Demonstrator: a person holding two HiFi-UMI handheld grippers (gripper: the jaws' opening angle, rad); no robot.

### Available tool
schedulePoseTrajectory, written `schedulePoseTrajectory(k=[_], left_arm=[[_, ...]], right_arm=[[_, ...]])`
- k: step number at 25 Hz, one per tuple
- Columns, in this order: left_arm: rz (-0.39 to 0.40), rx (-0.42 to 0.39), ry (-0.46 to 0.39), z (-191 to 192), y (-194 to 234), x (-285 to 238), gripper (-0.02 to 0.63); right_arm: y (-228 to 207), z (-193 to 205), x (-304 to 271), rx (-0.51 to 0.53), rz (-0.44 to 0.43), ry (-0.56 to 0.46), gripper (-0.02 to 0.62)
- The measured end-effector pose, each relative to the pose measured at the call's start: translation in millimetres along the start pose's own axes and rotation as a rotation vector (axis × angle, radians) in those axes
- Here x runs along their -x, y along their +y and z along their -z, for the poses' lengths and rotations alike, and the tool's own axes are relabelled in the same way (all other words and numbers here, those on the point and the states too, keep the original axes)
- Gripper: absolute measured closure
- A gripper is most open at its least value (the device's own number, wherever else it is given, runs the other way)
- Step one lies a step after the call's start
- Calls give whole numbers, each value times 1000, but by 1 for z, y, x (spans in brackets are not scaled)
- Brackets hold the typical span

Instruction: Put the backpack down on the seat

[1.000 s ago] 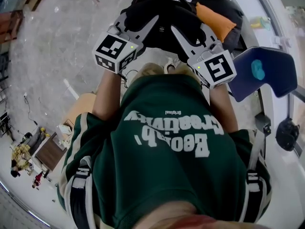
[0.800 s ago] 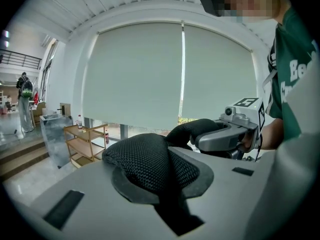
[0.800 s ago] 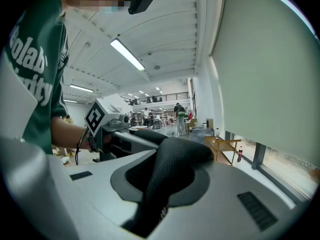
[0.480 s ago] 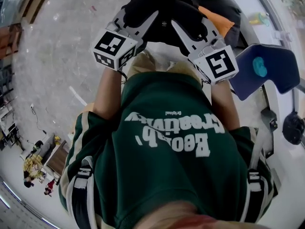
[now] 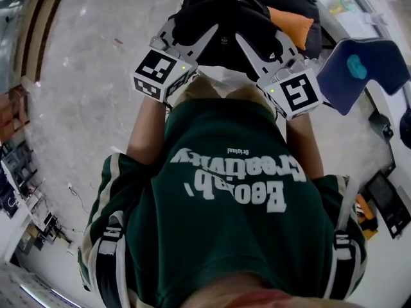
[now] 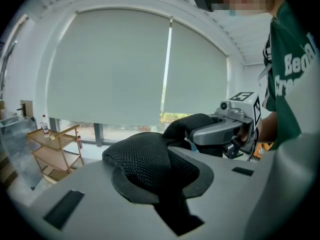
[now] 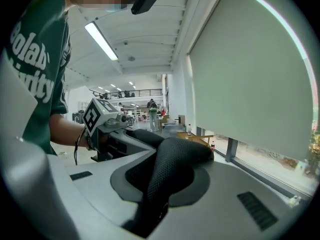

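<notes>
The black backpack [image 5: 221,24], with an orange patch [image 5: 289,25] on it, hangs in front of the person at the top of the head view. My left gripper [image 5: 192,29] is shut on one black mesh shoulder strap [image 6: 150,159]. The right gripper [image 5: 257,40] is shut on the other mesh strap [image 7: 175,161]. Each strap fills the gap between its jaws. The two grippers face each other, close together, and the pack is held off the floor. The blue chair seat [image 5: 363,69] stands to the right, apart from the pack.
A wooden shelf trolley [image 6: 52,151] stands by the tall blinded window. Shelves and clutter [image 5: 26,172] line the left side of the floor. Dark flat items [image 5: 388,201] lie on the floor at the right, below the chair.
The person has turned with the backpack. Both grippers have swung together, still gripping the straps. The blue seat has shifted up and right in the head view.
</notes>
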State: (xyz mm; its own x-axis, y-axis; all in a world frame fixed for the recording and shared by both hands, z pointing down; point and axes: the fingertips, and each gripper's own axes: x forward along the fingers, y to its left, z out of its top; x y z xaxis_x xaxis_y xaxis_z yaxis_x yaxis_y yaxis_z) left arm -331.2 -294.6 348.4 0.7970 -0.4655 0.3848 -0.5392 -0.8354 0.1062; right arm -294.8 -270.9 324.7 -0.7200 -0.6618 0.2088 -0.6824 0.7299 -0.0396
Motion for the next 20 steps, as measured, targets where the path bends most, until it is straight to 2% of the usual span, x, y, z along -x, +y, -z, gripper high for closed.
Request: schedulePoseTrajectory(k=[5,10,15,20], left_arm=[[138,-68,25,8,42,6,522],[245,-128,49,13,52,-7,522],[265,-153,66,13,55,-4,522],[241,-118,84,17,61,-43,522]], right_arm=[[4,10,-41,-95,144,56,525],[-1,21,-50,-137,255,29,525],[9,25,-53,-155,272,39,525],[-20,43,-51,-169,252,60,525]])
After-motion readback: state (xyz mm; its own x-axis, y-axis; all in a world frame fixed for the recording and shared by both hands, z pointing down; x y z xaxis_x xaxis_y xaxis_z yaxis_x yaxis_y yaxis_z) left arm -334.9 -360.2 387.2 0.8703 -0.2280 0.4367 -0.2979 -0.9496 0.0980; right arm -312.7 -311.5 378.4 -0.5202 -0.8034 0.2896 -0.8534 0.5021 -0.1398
